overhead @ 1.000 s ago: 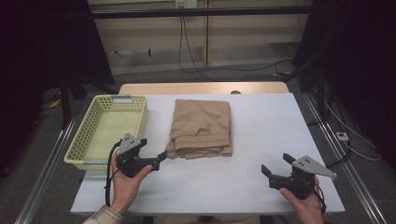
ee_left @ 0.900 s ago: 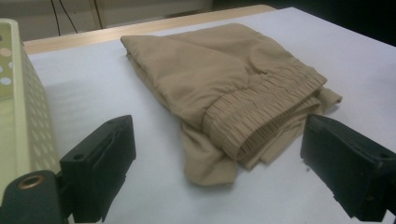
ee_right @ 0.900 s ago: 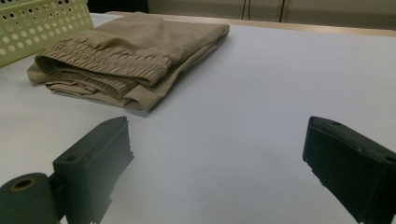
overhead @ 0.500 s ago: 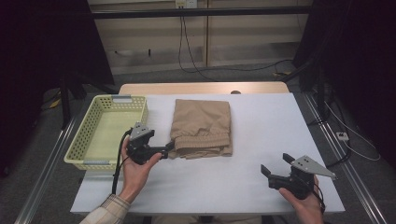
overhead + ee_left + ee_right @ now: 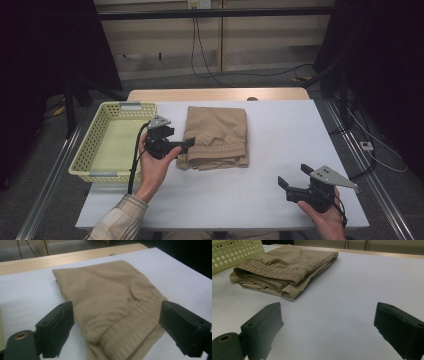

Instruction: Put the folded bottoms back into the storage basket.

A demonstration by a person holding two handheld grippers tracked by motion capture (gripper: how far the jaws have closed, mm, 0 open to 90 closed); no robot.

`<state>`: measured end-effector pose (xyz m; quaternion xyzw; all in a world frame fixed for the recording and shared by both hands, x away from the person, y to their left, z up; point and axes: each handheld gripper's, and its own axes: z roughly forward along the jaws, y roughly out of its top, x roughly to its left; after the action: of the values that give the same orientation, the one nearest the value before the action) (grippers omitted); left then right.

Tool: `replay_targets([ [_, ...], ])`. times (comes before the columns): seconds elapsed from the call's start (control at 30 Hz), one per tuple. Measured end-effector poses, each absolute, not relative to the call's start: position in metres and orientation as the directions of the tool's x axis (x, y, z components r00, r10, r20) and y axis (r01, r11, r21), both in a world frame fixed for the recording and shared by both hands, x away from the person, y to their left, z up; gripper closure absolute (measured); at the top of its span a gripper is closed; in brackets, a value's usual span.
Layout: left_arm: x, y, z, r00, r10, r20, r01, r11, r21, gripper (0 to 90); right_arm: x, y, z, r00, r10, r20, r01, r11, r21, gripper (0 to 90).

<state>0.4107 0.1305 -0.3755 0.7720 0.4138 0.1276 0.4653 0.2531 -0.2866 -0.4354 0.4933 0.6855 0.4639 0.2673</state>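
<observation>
1. Two grippers in view; compared with the earlier frames, the left gripper (image 5: 181, 143) has moved up and toward the folded trousers (image 5: 217, 136), from near the table's front-left edge to the garment's left side. The right gripper (image 5: 293, 178) has not shifted.
2. Left gripper: jaws spread wide, holding nothing. In the left gripper view the jaws straddle the near left corner of the trousers' elastic waistband (image 5: 130, 327); whether either jaw touches the cloth, cannot tell.
3. Left hand (image 5: 152, 162) grips the tool, plaid sleeve (image 5: 117, 220) at bottom; black cable (image 5: 135, 160) trails down along the wrist.
4. Right gripper: jaws wide open, empty, near the table's front-right, well apart from the trousers. Grey three-cornered plate (image 5: 334, 176) on top, right hand (image 5: 327, 220) below.
5. Trousers: tan, folded into a rectangle, flat on the white table (image 5: 280, 150) centre, waistband toward the person.
6. Yellow perforated basket (image 5: 90, 159) sits just beside the left gripper, at the table's left edge, apart from the trousers.
</observation>
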Motion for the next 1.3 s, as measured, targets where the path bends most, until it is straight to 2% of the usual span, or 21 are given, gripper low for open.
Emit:
replay_targets([
  [0.1,0.418,0.127,-0.381,0.611,0.765,-0.205,0.539,-0.212,0.815,14.2,0.253,-0.287,-0.435,-0.373,0.924,0.09,0.428,0.086,0.9,7.9],
  [0.2,0.427,0.121,-0.385,0.603,0.781,-0.16,0.531,-0.243,0.812,14.2,0.253,-0.287,-0.435,-0.375,0.922,0.095,0.431,0.083,0.899,7.9],
  [0.37,0.447,0.118,-0.391,0.576,0.789,-0.213,0.603,-0.234,0.762,14.1,0.254,-0.286,-0.436,-0.381,0.92,0.094,0.431,0.087,0.898,8.0],
  [0.47,0.458,0.112,-0.398,0.539,0.829,-0.149,0.624,-0.274,0.732,14.1,0.255,-0.286,-0.436,-0.378,0.921,0.097,0.432,0.083,0.898,7.9],
  [0.73,0.478,0.108,-0.413,0.491,0.846,-0.207,0.672,-0.216,0.708,15.6,0.255,-0.286,-0.436,-0.382,0.919,0.098,0.437,0.086,0.895,7.8],
  [0.93,0.49,0.101,-0.417,0.498,0.84,-0.213,0.697,-0.242,0.675,15.6,0.254,-0.286,-0.436,-0.387,0.917,0.098,0.439,0.09,0.894,7.8],
  [1.2,0.505,0.103,-0.43,0.465,0.85,-0.247,0.719,-0.199,0.666,17.3,0.255,-0.285,-0.437,-0.393,0.916,0.084,0.439,0.107,0.892,7.5],
  [1.3,0.51,0.104,-0.435,0.459,0.858,-0.233,0.722,-0.207,0.66,21.9,0.255,-0.285,-0.438,-0.385,0.919,0.087,0.446,0.102,0.889,7.1],
])
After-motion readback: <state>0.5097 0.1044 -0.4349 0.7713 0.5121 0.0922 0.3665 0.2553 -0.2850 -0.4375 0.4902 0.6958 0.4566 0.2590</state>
